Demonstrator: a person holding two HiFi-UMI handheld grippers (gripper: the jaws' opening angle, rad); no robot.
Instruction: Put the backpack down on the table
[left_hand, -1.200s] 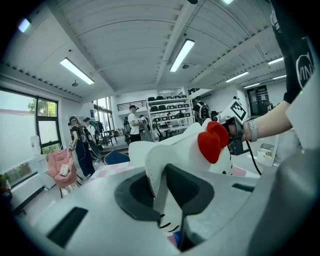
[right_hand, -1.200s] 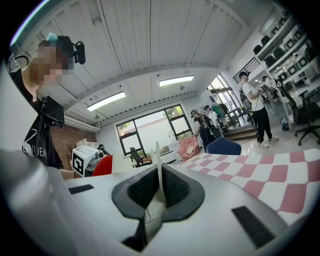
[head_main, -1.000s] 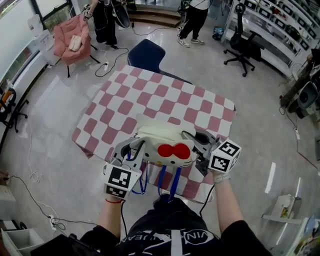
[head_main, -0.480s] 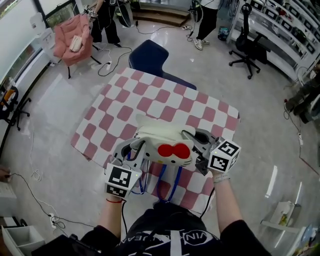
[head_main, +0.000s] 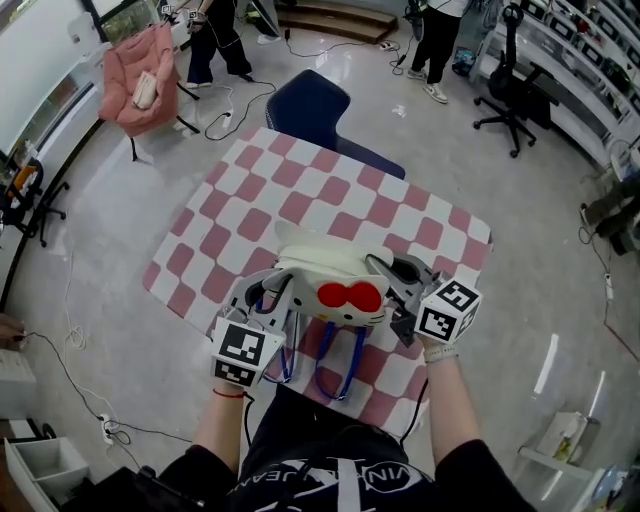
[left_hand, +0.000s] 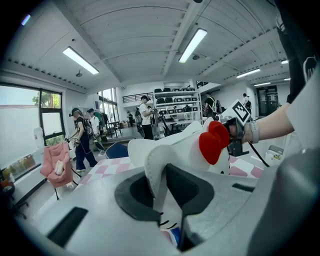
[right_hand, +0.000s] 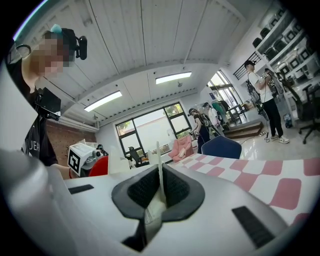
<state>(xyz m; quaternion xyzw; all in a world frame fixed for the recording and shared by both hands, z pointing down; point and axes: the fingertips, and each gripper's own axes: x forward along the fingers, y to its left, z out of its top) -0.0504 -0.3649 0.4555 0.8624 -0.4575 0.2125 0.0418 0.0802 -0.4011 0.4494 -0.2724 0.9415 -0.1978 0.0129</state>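
A white cat-face backpack (head_main: 325, 282) with a red bow (head_main: 349, 295) hangs between my two grippers over the near edge of the pink-and-white checked table (head_main: 300, 200). Its blue straps (head_main: 340, 365) dangle below. My left gripper (head_main: 262, 300) is shut on the backpack's left white edge (left_hand: 155, 172), and the bow (left_hand: 214, 141) shows beyond it. My right gripper (head_main: 393, 285) is shut on a thin white edge (right_hand: 160, 172) of the backpack on its right side. Whether the backpack's underside touches the table is hidden.
A dark blue chair (head_main: 310, 105) stands at the table's far side. A pink chair (head_main: 140, 75) is at the far left, a black office chair (head_main: 515, 95) at the far right. People stand at the back of the room. Cables lie on the floor at the left.
The view has shifted so the table sits a little lower and nearer in the head view. Both grippers keep their hold on the backpack in about the same place.
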